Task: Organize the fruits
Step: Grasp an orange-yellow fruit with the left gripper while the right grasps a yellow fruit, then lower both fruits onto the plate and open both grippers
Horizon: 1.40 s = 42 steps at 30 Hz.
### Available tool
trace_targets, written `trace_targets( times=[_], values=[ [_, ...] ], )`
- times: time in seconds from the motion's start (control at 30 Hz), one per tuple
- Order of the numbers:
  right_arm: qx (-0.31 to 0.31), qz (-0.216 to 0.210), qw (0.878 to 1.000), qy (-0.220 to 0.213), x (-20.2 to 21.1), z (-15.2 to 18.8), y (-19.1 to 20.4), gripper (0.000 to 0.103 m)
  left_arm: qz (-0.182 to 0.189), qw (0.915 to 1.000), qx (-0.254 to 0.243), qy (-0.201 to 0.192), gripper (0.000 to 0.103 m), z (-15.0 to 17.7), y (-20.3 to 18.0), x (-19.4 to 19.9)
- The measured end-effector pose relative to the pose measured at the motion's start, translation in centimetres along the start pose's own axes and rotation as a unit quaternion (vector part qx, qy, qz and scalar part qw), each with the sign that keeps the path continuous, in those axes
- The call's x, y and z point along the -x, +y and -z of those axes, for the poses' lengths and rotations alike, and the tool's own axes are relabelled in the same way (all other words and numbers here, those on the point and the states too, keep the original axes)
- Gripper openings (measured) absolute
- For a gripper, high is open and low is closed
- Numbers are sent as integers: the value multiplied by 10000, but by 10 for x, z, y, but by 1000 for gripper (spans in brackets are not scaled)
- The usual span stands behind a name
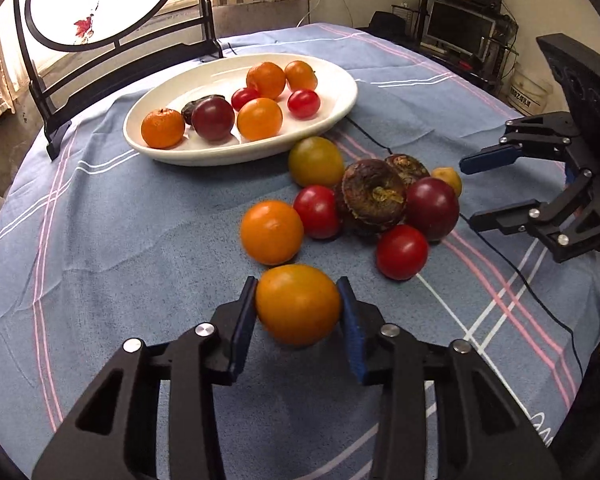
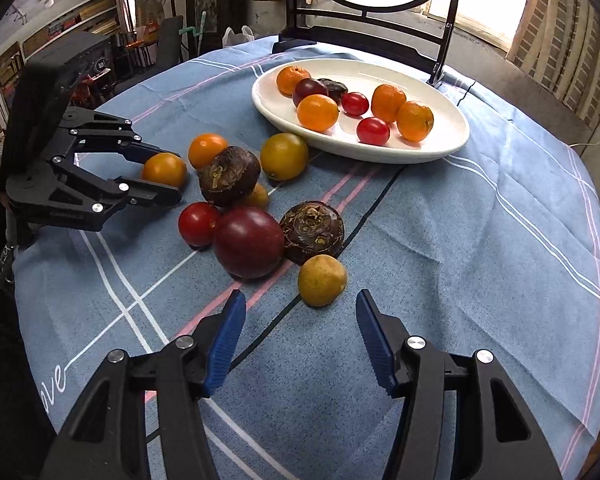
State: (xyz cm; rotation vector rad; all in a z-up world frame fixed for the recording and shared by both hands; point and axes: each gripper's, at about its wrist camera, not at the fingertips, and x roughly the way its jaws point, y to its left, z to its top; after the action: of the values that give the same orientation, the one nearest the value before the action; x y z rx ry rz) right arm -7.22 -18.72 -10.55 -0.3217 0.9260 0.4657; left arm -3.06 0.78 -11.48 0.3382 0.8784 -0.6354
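Left hand-held gripper (image 1: 299, 306) pinches an orange fruit (image 1: 298, 305); right hand-held gripper (image 2: 300, 338) spread wide.

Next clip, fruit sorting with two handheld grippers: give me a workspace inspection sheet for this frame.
Surface: round table under a blue plaid tablecloth, wrinkled.
Job's things: white oval dish holds eight fruits: four oranges, two red tomatoes, a dark plum, one darker piece. A loose pile of about ten fruits lies on the cloth beside it.
Clutter: nothing seen.
Grippers: left gripper closed on an orange-yellow fruit; right gripper open, just short of a small yellowish fruit.
Cables: thin black cable runs across the cloth near the right gripper.
Surroundings: round panel on a black stand behind the dish; monitor and shelves beyond.
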Motion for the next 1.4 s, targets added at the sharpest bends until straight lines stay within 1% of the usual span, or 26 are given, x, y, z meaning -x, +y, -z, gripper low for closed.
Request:
trace_targets(
  times=[0.1,0.13,0.2,0.23,0.27,0.4,0.47,0.57,0.73,0.8,0.83,0.9,0.97,1.07,1.13,1.17,1.2,1.4],
  values=[
    [121,61,9999,72,-8,-3,0,46,-21,9999,11,-118,39,-2,0,9],
    [150,102,9998,94,-11,-4,0,40,-49,9999,39,-144,39,-3,1,11],
    [155,150,9997,93,-14,-6,-3,35,-88,9998,89,-171,39,-4,3,14],
    [126,131,9998,37,-12,-6,-4,27,-102,9997,118,-176,39,-5,4,15],
    [67,83,9999,-2,-9,-6,-7,26,-117,9996,151,-184,39,-5,5,16],
    [10,81,9997,-239,9,-5,-10,25,-113,9991,254,-333,39,-10,10,24],
    [-45,164,9992,-366,17,-6,-13,25,-143,9984,283,-466,39,-16,11,31],
    [-132,242,9974,-669,34,-16,-21,25,-181,9967,355,-713,39,-32,16,42],
    [-216,374,9899,-1348,58,-55,-37,25,-399,9904,584,-1187,39,-77,30,57],
    [-283,342,9861,-1601,59,-75,-44,25,-572,9874,647,-1322,39,-97,34,55],
    [-322,327,9843,-1703,58,-84,-48,25,-681,9857,697,-1373,39,-107,38,52],
    [-450,226,9811,-1867,53,-103,-55,25,-694,9840,867,-1390,39,-125,45,44],
    [-574,171,9783,-1986,45,-121,-61,25,-823,9813,1008,-1417,39,-139,51,33],
    [-732,71,9770,-2002,31,-141,-71,25,-986,9794,1151,-1333,39,-154,59,11],
    [-810,19,9778,-1934,17,-151,-74,25,-1168,9785,1170,-1236,39,-159,62,-4],
    [-842,-4,9784,-1887,10,-156,-77,25,-1197,9787,1202,-1157,39,-160,64,-12],
    [-870,-1,9791,-1838,4,-158,-77,25,-1150,9794,1248,-1091,39,-161,67,-18],
    [-1027,34,9818,-1600,-30,-177,-87,25,-1222,9794,1324,-915,39,-166,77,-39]
  ],
)
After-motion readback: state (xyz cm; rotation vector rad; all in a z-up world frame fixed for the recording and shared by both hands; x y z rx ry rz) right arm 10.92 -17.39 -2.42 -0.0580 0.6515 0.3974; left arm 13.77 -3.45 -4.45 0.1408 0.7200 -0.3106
